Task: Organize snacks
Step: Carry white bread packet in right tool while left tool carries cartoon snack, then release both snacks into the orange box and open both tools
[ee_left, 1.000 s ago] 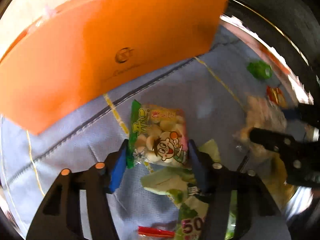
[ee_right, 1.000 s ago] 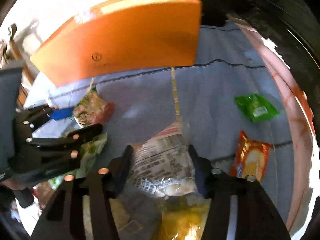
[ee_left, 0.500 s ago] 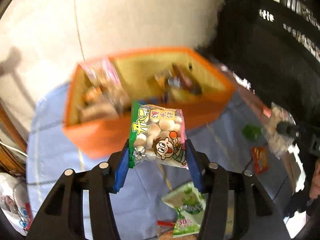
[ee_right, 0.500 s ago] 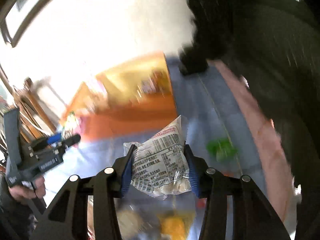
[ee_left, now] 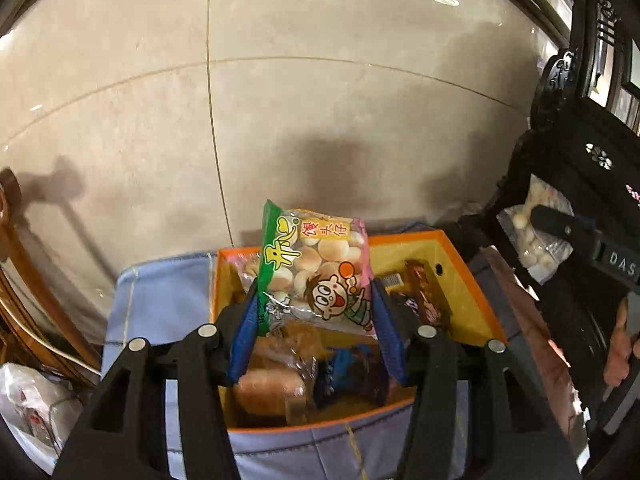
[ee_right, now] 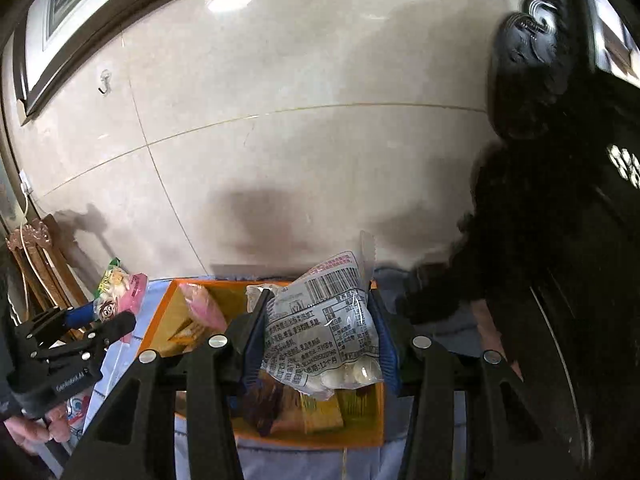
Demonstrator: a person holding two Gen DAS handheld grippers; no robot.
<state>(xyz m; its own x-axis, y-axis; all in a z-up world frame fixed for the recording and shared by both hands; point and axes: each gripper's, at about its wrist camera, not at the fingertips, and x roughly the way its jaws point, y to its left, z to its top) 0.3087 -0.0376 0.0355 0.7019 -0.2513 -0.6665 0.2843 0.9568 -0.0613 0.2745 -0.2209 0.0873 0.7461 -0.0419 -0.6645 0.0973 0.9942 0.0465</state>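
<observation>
In my left view, my left tongs [ee_left: 314, 320] sit low in the middle of the frame. They are squeezed in tight on the cartoon snack bag [ee_left: 316, 268], which stands up between the blue pads [ee_left: 244, 332]. Right under it is the orange box [ee_left: 472, 280], already holding a bread roll [ee_left: 268, 388] and a dark blue pack [ee_left: 348, 372]. The box sits on a blue cloth [ee_left: 160, 300]. At the right edge I can see my right tongs [ee_left: 548, 216] from the side, with the clear bag of white balls [ee_left: 536, 236] in them.

In my right view, my right tongs [ee_right: 320, 328] are low in the middle too. They are pinched on that clear bag [ee_right: 324, 328], and here I see its back, with a bar code and small print. The orange box [ee_right: 360, 436] is below it. At the lower left my left tongs [ee_right: 96, 320] show up with the cartoon bag [ee_right: 118, 292].

I think the next job is dropping both bags in. To do it well, I should go down low over a free spot, then open slowly, one bag at a time, so nothing slides off the pile onto the cloth.

Only the left view shows the cartoon face well. Only the right view shows the pink pack [ee_right: 202, 304] leaning in the upper left of the box.
</observation>
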